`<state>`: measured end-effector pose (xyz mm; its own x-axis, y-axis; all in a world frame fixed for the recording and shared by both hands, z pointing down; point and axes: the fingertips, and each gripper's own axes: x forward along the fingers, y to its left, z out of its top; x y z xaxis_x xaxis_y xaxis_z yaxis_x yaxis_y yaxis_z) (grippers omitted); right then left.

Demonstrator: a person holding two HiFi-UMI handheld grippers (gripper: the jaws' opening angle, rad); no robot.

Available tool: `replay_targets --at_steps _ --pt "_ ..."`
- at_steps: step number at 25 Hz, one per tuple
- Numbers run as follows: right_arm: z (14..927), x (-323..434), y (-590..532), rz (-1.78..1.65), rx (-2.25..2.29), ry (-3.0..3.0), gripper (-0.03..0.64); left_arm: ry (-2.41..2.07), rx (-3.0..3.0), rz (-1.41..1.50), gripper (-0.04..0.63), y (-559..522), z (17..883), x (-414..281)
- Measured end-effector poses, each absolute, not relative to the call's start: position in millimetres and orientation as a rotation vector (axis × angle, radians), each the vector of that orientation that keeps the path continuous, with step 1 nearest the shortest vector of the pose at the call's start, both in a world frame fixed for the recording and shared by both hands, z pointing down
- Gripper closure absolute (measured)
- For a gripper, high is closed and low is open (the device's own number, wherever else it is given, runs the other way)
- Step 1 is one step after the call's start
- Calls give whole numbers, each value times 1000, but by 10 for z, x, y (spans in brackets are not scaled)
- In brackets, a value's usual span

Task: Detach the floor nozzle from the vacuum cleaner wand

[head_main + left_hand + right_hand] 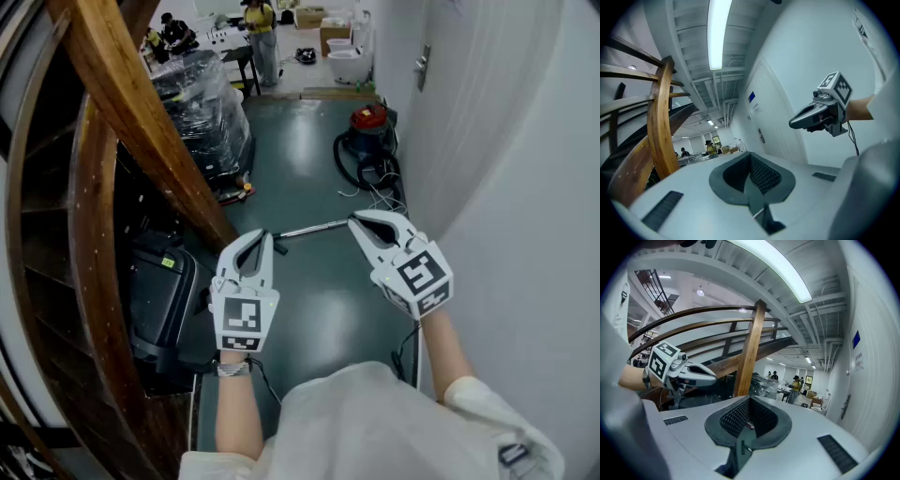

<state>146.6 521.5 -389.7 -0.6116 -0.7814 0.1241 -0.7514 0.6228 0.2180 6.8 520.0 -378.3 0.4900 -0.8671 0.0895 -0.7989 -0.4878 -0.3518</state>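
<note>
The red and blue vacuum cleaner (369, 129) stands on the floor by the right wall, its black hose (349, 169) looped beside it. A thin metal wand (314, 228) lies on the floor between my two grippers; its left end disappears behind the left one, and I cannot make out the floor nozzle. My left gripper (255, 240) and right gripper (362, 222) are held up level above the floor, both shut and holding nothing. In the left gripper view the right gripper (820, 115) hangs at the right; in the right gripper view the left gripper (686, 373) shows at the left.
A curved wooden stair rail (131, 103) and post fill the left side. A plastic-wrapped stack (202, 108) and a black bin (159, 291) stand beside it. A white wall with a door handle (424, 66) bounds the right. People stand far back (259, 33).
</note>
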Motion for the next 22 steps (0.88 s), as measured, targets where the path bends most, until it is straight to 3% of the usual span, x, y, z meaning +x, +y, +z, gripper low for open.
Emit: replay_targets --at_steps 12,22 --pt "-3840 1314 5192 -314 1133 -2664 588 1420 -2472 -403 600 5130 -3698 79" --pt "-3742 1604 5018 -304 1065 -2660 589 1482 -2473 -443 600 5008 -3533 315"
